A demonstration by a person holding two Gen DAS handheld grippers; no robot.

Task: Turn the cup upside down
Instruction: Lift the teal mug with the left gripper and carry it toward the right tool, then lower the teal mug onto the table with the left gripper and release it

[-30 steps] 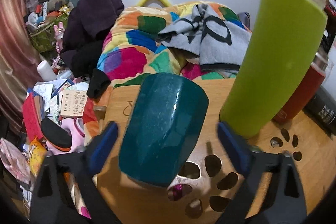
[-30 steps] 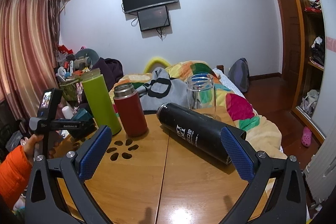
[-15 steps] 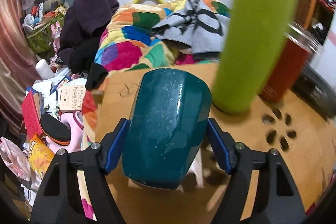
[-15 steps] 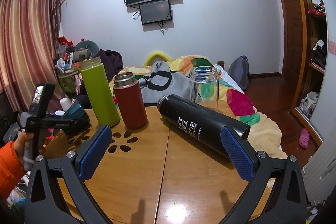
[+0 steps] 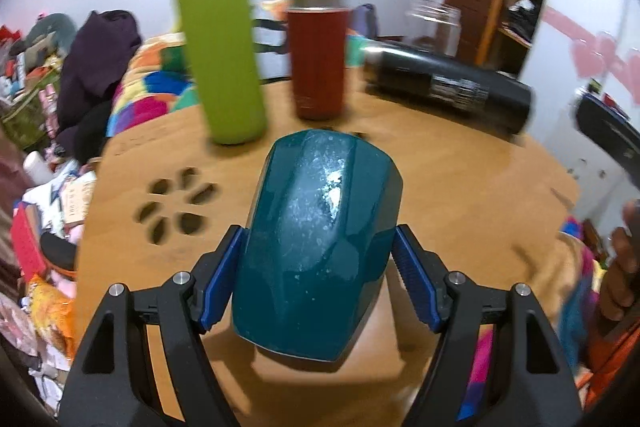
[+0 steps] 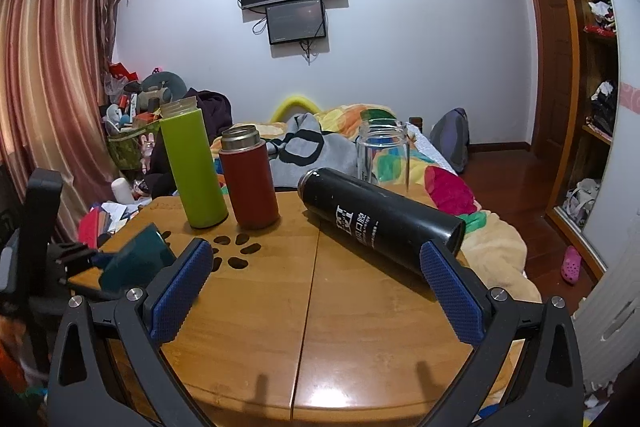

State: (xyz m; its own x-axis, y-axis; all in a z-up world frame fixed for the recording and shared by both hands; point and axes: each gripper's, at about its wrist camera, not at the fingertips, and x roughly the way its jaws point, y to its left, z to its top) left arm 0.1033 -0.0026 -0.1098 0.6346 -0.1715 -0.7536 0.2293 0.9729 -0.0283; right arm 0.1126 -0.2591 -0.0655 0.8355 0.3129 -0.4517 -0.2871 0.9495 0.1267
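Note:
A dark teal cup (image 5: 316,247) fills the middle of the left wrist view. My left gripper (image 5: 318,279) is shut on it, a blue pad pressed on each side, and holds it tilted over the wooden table (image 5: 460,187). The cup also shows in the right wrist view (image 6: 136,261) at the table's left edge, held by the left gripper (image 6: 80,259). My right gripper (image 6: 316,295) is open and empty above the table's near side.
A green bottle (image 6: 192,163) and a red flask (image 6: 248,179) stand at the back left. A black flask (image 6: 380,215) lies on its side, a clear glass jar (image 6: 382,151) behind it. Paw-shaped cut-outs (image 6: 236,251) mark the table. A cluttered bed lies beyond.
My left gripper has closed on the teal cup and swung right with it, so the bottles now stand ahead of it. The right gripper has hardly moved.

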